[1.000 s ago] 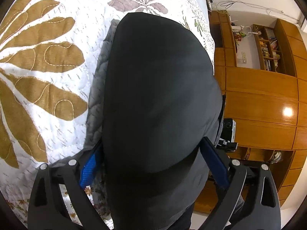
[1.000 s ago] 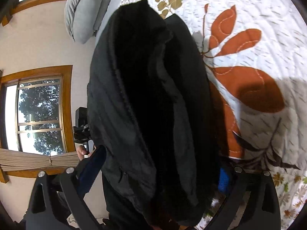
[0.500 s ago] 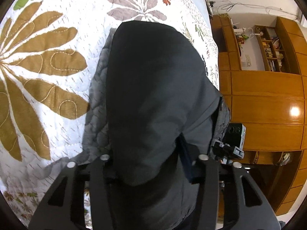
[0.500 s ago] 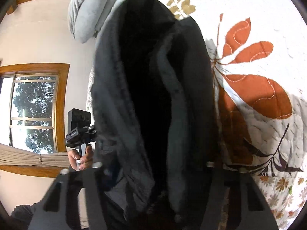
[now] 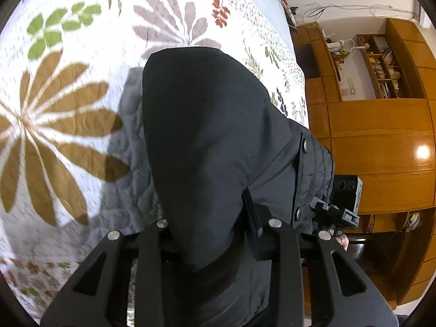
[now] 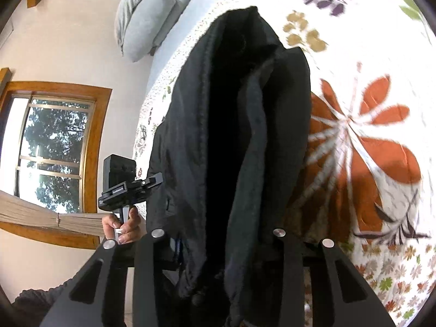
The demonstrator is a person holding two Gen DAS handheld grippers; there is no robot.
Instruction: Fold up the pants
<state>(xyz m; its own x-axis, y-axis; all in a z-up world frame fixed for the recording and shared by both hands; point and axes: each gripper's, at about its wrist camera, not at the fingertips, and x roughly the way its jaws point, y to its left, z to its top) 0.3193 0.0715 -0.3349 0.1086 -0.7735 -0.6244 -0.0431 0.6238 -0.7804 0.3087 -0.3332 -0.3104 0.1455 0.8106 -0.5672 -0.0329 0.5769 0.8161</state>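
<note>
With both hand-held grippers, left (image 5: 209, 234) and right (image 6: 218, 241), just closed on the pants (image 5: 207, 136), we see them run lengthwise toward frame top over the bed (image 5: 68, 95).

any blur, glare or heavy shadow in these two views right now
Left wrist view: the quilt print is smeared by motion blur, a bright glare spot sits on the wooden cabinet, and the pants cast a grey shadow on the quilt. Right wrist view: the orange flower print is blurred, the window is backlit and bright, and the pants' inner folds go almost black.
</note>
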